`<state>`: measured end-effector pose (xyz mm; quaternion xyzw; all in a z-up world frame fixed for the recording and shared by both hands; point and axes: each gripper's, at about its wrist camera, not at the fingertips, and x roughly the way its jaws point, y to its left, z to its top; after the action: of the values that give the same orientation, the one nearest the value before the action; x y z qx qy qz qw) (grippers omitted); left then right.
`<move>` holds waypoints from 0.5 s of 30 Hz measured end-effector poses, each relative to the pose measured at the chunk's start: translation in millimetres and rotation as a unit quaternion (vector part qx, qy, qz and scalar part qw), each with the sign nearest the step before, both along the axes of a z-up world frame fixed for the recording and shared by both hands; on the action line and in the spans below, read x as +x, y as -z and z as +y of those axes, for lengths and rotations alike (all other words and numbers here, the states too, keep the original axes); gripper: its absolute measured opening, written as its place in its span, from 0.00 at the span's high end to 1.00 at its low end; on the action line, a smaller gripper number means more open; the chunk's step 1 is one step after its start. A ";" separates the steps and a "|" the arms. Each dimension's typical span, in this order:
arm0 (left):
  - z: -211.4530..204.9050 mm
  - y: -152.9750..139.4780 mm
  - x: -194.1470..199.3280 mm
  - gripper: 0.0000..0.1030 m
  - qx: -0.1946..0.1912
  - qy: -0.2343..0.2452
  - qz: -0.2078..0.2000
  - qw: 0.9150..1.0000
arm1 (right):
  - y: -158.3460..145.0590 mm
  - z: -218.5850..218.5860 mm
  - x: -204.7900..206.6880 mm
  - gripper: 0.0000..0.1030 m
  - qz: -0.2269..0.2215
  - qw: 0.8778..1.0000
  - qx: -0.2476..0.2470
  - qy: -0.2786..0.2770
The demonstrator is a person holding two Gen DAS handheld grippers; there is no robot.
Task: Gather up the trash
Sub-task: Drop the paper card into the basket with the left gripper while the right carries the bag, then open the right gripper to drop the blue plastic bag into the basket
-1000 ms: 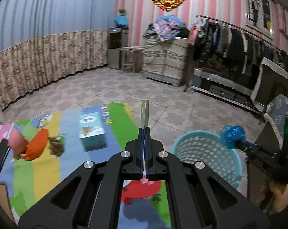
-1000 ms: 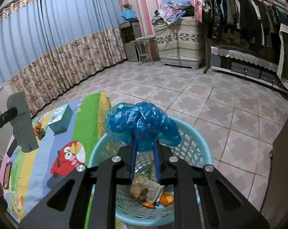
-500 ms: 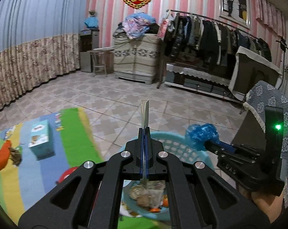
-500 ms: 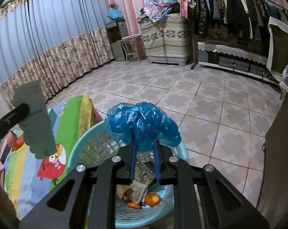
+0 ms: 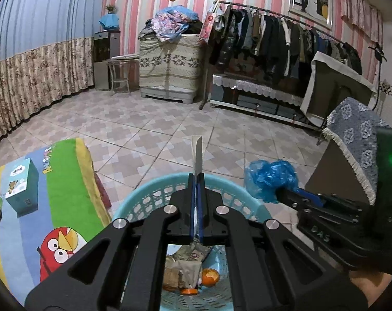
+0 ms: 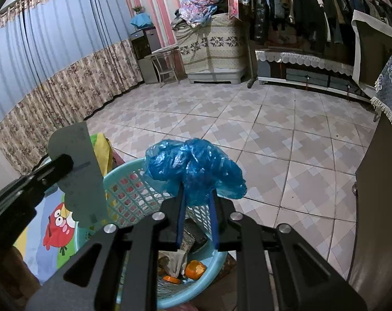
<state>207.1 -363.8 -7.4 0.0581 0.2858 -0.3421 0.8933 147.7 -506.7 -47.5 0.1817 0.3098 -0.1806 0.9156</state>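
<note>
We held both loads over the basket (image 5: 133, 204) rim to drop them — left gripper (image 5: 196, 178) pinching a card (image 5: 197, 153) (edge-on), right gripper (image 6: 197, 194) clamping a blue bag (image 6: 193, 165).

Home: clothes rack (image 5: 286, 33), curtains (image 6: 66, 83)

Straight below my two tongs the mouth of the light blue basket (image 5: 154, 197) stood open, though its bottom was already taken up by orange peel (image 6: 194, 268) and crumpled paper (image 5: 188, 269), and the flat grey card (image 6: 79, 178) in my left gripper (image 5: 196, 178) and the blue plastic bag (image 6: 196, 165) in my right gripper (image 6: 196, 197) hung close together over the rim. To the left the striped play mat (image 5: 66, 199) with a small teal box (image 5: 22, 186) on it ran just beside the basket, and to the right a dark cabinet under a blue patterned cloth (image 5: 356, 134) closed that side off. Ahead, the tiled floor (image 5: 149, 132) lay bare as far as the clothes rack (image 5: 286, 33) and the covered chest (image 5: 170, 70) by the far wall.
</note>
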 end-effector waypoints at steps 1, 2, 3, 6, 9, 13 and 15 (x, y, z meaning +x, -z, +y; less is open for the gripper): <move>2.1 1.4 2.6 0.99 0.002 -0.003 0.002 1.000 | 0.9 -0.4 0.6 0.84 0.001 1.000 0.000 0.000; 3.1 2.6 4.8 0.96 0.004 -0.007 0.004 1.000 | 1.2 -0.5 1.0 0.84 0.002 1.000 0.000 -0.001; 3.5 3.7 6.9 0.89 0.006 -0.014 0.004 1.000 | 1.7 0.3 1.9 0.84 0.002 1.000 0.000 -0.002; 12.4 5.9 13.2 0.71 0.011 -0.033 0.000 0.999 | 1.2 1.1 6.8 0.84 0.004 1.000 -0.002 -0.006; 22.0 5.5 18.0 0.55 0.019 -0.051 -0.013 0.998 | 0.7 5.3 10.2 0.84 0.006 1.000 -0.007 -0.011; 38.5 2.5 20.3 0.36 0.030 -0.080 -0.035 0.996 | 2.4 14.2 16.1 0.84 0.011 1.000 -0.016 -0.020; 51.5 -0.5 22.4 0.30 0.031 -0.092 -0.041 0.994 | 4.7 16.9 19.0 0.84 0.015 0.999 -0.018 -0.023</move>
<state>229.5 -312.2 -7.0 0.0736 0.2635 -0.2466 0.9297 166.7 -489.7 -52.2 0.1554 0.3246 -0.1676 0.9178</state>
